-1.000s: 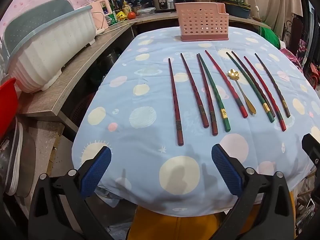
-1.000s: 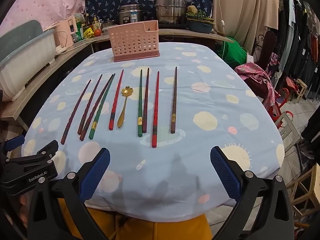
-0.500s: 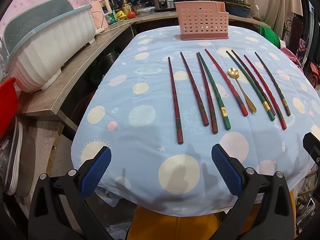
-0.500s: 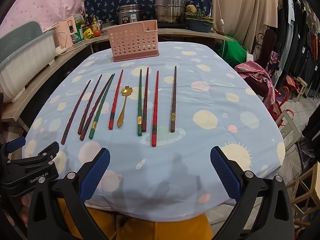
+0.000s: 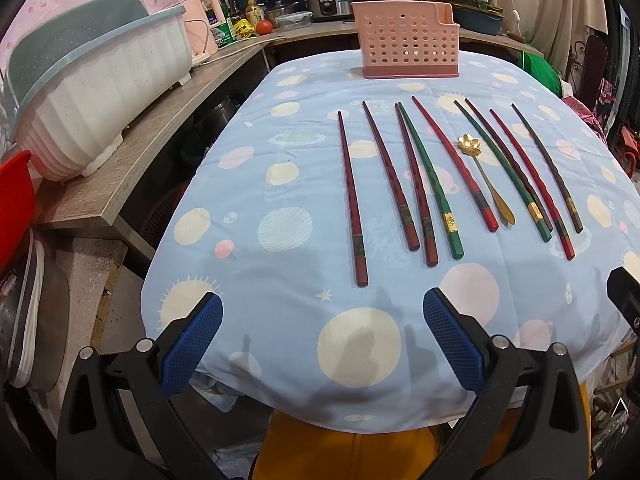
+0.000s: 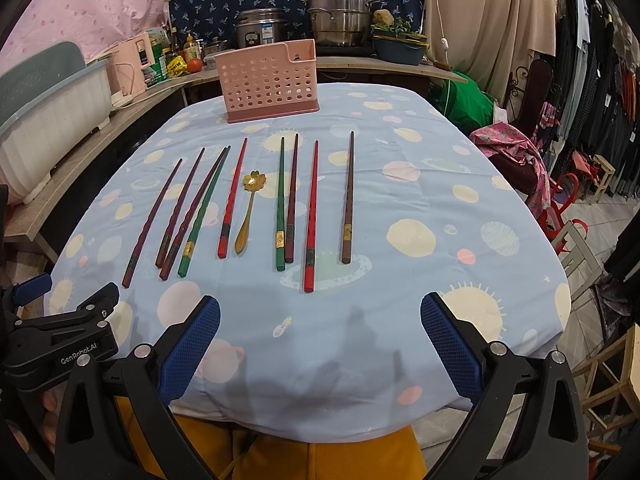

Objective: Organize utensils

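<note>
Both hand-held grippers (image 5: 322, 338) (image 6: 320, 338) gape over the tablecloth's (image 6: 400, 320) bare near edge.

Left gripper (image 5: 322, 338) and right gripper (image 6: 320, 338) — both spread wide, empty.

Even indoor light, sharp, fisheye-warped, vignetted corners

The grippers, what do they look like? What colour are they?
Both the left gripper and the right gripper have black frames with silver bolts and two fingers with bumpy blue pads. White letters on the left one read GenRobot.AI.
</note>
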`<state>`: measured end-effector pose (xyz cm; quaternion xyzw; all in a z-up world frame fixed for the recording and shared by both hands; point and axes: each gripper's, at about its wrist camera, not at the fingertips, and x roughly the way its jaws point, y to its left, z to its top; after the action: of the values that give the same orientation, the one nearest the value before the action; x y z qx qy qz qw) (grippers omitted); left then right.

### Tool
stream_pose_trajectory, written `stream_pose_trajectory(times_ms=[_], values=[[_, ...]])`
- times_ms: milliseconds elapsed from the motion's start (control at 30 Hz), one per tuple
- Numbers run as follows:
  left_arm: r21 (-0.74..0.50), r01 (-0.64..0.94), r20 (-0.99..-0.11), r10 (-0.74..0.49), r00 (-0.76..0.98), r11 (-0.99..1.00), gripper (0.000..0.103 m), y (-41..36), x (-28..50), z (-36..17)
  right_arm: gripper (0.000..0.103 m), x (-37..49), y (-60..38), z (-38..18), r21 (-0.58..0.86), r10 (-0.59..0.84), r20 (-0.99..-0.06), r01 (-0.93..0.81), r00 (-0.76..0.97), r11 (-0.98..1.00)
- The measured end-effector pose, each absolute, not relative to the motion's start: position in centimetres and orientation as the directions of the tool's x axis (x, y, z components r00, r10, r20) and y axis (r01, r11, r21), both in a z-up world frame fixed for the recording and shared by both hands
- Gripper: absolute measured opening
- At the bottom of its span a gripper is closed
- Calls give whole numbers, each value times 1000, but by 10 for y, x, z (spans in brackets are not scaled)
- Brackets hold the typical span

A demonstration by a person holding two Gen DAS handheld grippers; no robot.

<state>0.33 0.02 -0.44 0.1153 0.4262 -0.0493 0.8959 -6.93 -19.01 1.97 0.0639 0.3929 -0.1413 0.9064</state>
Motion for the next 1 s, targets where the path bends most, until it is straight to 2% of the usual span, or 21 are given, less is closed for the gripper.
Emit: stream_pose_trajectory(times_ms=[1000], values=[[160, 186, -779, 9, 627, 969, 96, 1, 3, -7, 96, -69, -190, 19, 6, -205, -731, 306, 651, 952]])
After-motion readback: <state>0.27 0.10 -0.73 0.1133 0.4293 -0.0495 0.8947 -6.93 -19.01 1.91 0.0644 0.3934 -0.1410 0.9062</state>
